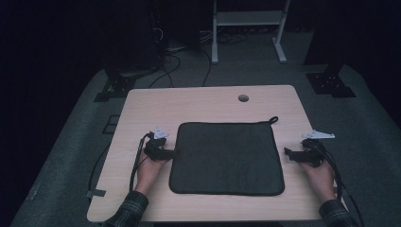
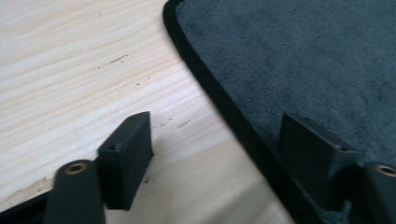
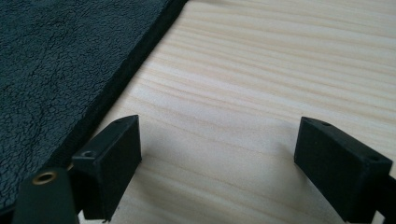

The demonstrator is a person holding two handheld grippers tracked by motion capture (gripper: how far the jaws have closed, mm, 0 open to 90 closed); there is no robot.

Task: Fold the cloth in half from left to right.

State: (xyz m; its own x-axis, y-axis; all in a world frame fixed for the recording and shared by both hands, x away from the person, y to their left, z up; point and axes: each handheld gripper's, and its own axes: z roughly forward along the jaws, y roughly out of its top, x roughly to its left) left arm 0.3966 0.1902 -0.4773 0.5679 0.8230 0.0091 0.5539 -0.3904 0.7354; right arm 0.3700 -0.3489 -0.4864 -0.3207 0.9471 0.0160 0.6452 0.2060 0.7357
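A dark room with cables and a white frame on the floor lies behind a pale wooden table (image 1: 142, 106), which has a small round hole (image 1: 243, 98) near its far edge. On the table, nearer the front edge than the far one and about midway between the side edges, a dark cloth (image 1: 227, 158) lies flat and square, unfolded, its hanging loop (image 1: 273, 119) at the far right corner.

The left gripper (image 1: 171, 152) sits at the cloth's left edge, about halfway along it. In the left gripper view its jaws stand apart and straddle the black hem (image 2: 219, 100): one jaw over bare wood, the other over the cloth. They do not press on the fabric, so nothing is gripped yet.

The right gripper (image 1: 287, 152) rests just off the cloth's right edge. In the right gripper view its jaws are wide apart over bare wood, with the hem running beside one of them.

By my reading, the work is at its very start: both hands are placed at opposite edges, but the cloth is untouched. Left to do is everything that counts — closing on the hems, lifting, and most likely folding or moving the cloth.
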